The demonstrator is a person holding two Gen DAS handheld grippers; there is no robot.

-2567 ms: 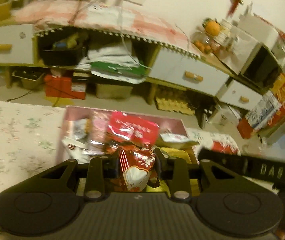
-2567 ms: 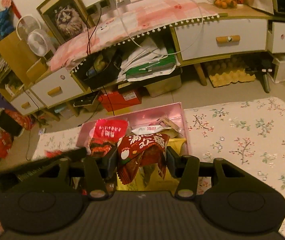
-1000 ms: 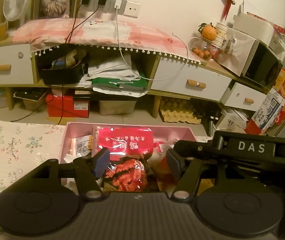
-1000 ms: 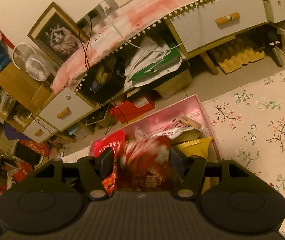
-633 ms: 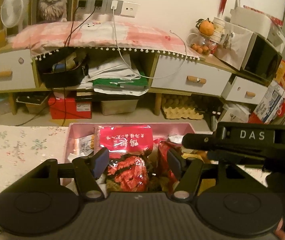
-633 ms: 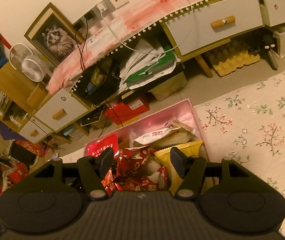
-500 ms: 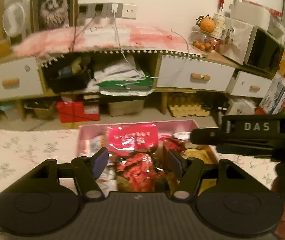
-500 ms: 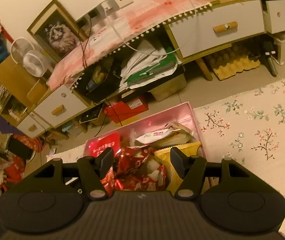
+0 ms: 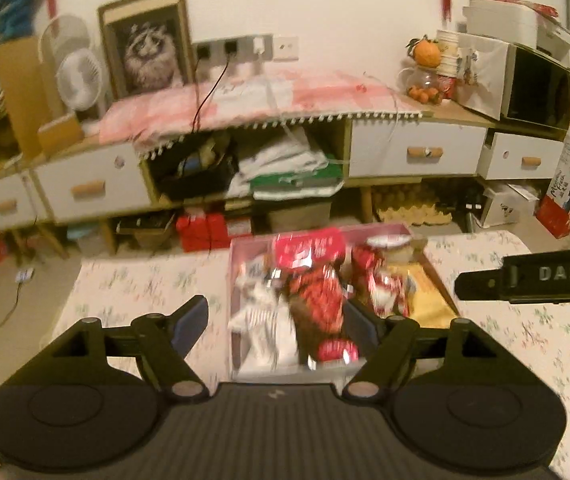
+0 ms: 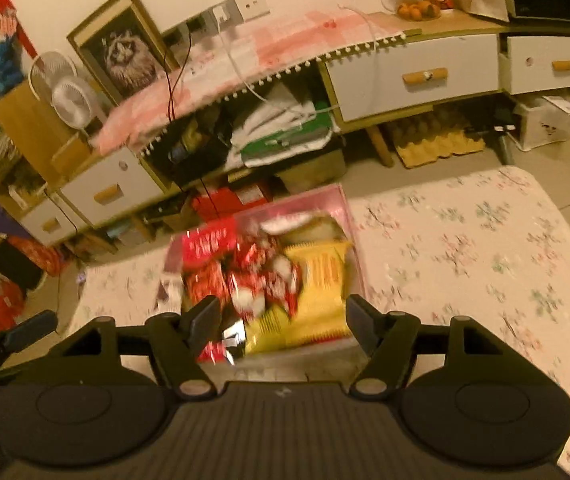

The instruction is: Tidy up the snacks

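A pink box [image 9: 233, 258] full of snack packets sits on the floral table; it also shows in the right wrist view [image 10: 347, 210]. Inside lie red packets [image 9: 317, 300], a white packet [image 9: 263, 312] and a yellow packet [image 10: 319, 276]. My left gripper [image 9: 275, 320] is open and empty, raised above the box's near edge. My right gripper [image 10: 281, 318] is open and empty, also above the near edge. The right gripper's body [image 9: 525, 280] shows at the right of the left wrist view.
The floral tablecloth [image 10: 465, 248] stretches right of the box and also left of it [image 9: 133, 292]. Beyond the table's far edge stands a low cabinet [image 9: 417, 152] with white drawers, clutter under it, a fan [image 9: 81, 78] and a microwave [image 9: 537, 88].
Both grippers let go of their red snack packets into the box, opened wide, and pulled back and up from it. More of the table shows now.
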